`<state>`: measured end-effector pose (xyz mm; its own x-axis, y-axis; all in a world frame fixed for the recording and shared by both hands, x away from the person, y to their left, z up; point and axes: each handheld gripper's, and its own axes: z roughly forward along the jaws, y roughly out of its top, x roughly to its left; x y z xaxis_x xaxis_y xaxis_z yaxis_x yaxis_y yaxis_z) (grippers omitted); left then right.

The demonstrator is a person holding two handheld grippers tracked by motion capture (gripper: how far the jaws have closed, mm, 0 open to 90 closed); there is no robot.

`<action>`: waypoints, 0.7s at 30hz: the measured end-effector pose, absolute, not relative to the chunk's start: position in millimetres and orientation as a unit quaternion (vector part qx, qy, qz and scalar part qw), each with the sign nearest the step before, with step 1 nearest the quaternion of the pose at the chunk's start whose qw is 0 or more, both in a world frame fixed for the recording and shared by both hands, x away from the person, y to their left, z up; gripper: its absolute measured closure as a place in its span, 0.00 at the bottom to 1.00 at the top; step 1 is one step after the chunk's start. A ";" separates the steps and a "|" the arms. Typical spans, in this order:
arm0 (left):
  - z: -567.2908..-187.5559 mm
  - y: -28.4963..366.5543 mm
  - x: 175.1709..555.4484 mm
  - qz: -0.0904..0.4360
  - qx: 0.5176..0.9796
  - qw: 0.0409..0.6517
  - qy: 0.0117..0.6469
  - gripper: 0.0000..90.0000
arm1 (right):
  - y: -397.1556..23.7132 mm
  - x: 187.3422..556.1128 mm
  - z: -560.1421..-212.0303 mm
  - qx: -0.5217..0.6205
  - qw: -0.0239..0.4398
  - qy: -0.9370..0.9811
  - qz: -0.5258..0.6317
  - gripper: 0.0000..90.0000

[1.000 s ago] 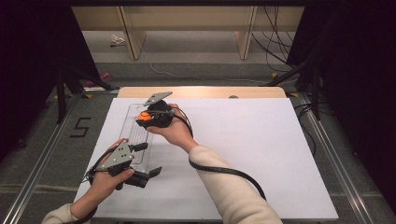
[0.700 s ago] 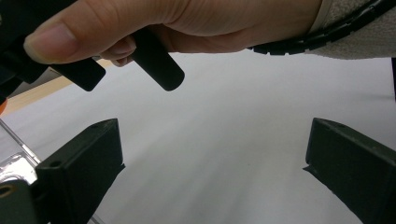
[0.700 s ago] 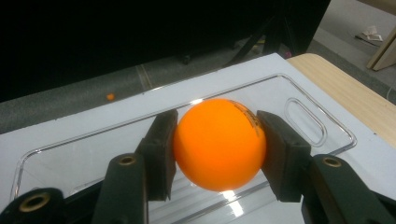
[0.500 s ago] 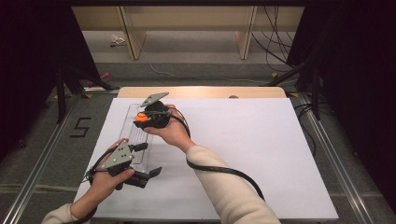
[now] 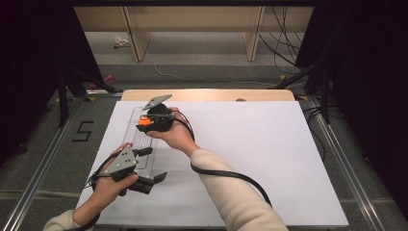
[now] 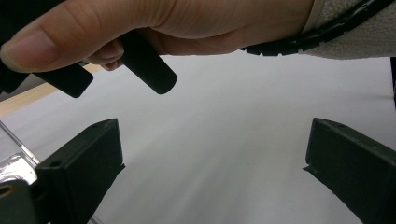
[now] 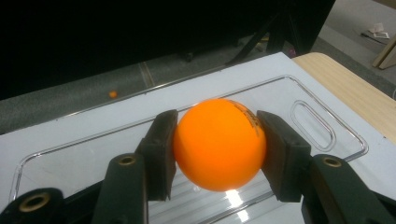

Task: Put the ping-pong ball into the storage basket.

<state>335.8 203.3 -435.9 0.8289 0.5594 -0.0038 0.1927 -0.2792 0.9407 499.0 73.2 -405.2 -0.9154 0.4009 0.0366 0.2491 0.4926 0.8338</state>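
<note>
Black jaws of the left gripper (image 5: 153, 166), held low at the near left of the table in the high view, stand wide apart with nothing between them; in the left gripper view its jaws flank bare white sheet (image 6: 233, 154), and one edge of the clear tray (image 6: 16, 149) shows at the far left. Just beyond the left gripper in the high view lies the clear plastic tray (image 5: 136, 144), a long transparent board with a slot handle, resting on the white sheet (image 5: 250, 154) that covers the wooden table (image 5: 207, 94). Above the far part of the tray, the right gripper (image 5: 144, 121) is clamped on an orange ball (image 5: 143, 122). The right gripper view shows both pads pressed against opposite sides of the orange ball (image 7: 218, 143), which hangs over the tray (image 7: 299, 98); whether the ball touches the tray cannot be told. A black cable (image 5: 226, 174) trails from the right gripper along the sleeve.
</note>
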 end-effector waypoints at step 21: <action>-435.8 203.2 335.5 0.166 0.782 0.550 0.239 0.04 | 80.3 502.3 -410.3 0.188 0.073 0.865 0.459 0.57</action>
<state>335.5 203.2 -435.8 0.8304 0.5571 -0.0043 0.1923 -0.2795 0.9407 502.3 80.3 -410.3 -0.9187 0.3924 0.0453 0.2579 0.5089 0.8213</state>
